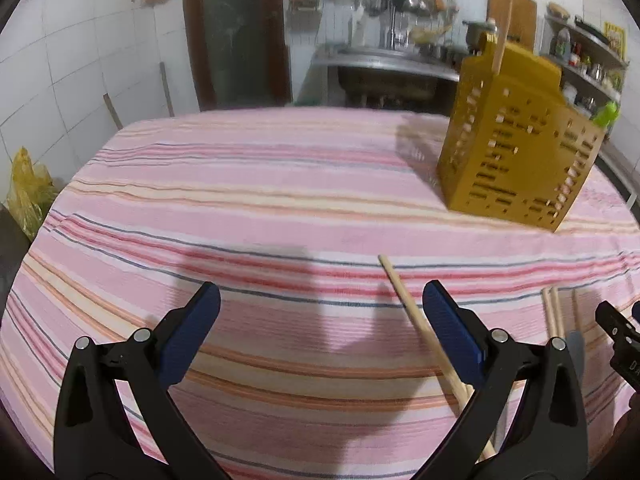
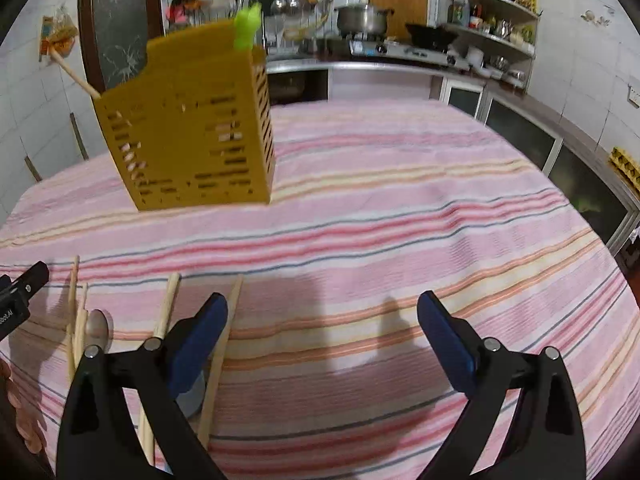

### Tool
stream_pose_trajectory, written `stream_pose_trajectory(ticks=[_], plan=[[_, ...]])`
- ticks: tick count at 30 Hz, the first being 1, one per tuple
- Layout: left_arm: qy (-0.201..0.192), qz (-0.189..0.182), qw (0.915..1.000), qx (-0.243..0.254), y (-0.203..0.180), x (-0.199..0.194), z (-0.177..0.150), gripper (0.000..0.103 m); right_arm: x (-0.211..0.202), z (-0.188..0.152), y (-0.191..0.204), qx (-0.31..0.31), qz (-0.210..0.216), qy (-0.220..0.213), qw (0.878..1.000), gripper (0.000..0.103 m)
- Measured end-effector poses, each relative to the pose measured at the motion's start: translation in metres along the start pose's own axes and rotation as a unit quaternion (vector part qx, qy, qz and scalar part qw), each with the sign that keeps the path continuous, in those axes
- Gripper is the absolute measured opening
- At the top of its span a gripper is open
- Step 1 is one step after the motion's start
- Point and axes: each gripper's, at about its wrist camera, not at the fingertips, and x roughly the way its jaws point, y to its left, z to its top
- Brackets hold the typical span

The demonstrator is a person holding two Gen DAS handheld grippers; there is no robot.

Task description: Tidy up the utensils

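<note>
Wooden chopstick (image 1: 416,320) lies just beside left gripper's (image 1: 320,332) right finger.

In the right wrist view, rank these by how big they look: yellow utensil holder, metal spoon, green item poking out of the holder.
1. yellow utensil holder, clearly the largest.
2 and 3. metal spoon and green item: unsure. The spoon is nearer the camera and partly hidden by the right gripper; only the green item's top shows.

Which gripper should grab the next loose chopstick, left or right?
Probably left. The open left gripper has a light wooden chopstick lying just inside its right finger. The right gripper, also open, has only striped pink tablecloth in its gap. The yellow slotted plastic holder stands ahead.
</note>
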Motion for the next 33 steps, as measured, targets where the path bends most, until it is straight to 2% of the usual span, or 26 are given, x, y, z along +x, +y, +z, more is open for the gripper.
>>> stream_pose_trajectory(ticks=[5,8,12,13,15,19,21,28,33], plan=[[0.015,0.002,0.9997,0.018,-0.010,0.009,-0.002,0.098,0.008,0.003,0.016,-0.015,-0.005,0.014,1.000,0.092],[0.024,-0.001,0.9995,0.019,-0.010,0.013,-0.004,0.095,0.013,0.003,0.020,-0.017,-0.004,0.029,0.999,0.082],[0.038,-0.021,0.9991,0.005,-0.004,0.021,-0.006,0.092,0.016,-0.002,0.020,-0.015,0.000,0.040,0.999,0.078],[0.039,-0.025,0.9989,0.003,-0.004,0.021,-0.006,0.091,0.015,-0.002,0.021,-0.016,0.002,0.040,0.999,0.074],[0.039,-0.029,0.9988,0.007,-0.007,0.021,-0.006,0.087,0.013,-0.003,0.024,-0.019,0.005,0.040,0.999,0.068],[0.053,-0.041,0.9973,0.028,-0.020,0.024,-0.009,0.070,0.010,-0.006,0.032,-0.024,0.007,0.040,0.999,0.057],[0.055,-0.034,0.9972,0.038,-0.024,0.026,-0.009,0.069,0.010,-0.004,0.033,-0.017,0.014,0.041,0.999,0.053],[0.074,-0.043,0.9962,0.017,-0.024,0.041,0.009,0.063,0.013,0.000,0.035,-0.009,0.020,0.048,0.999,0.040],[0.081,-0.050,0.9952,0.021,-0.024,0.042,0.015,0.050,0.011,0.003,0.041,-0.011,0.013,0.053,0.998,0.032]])
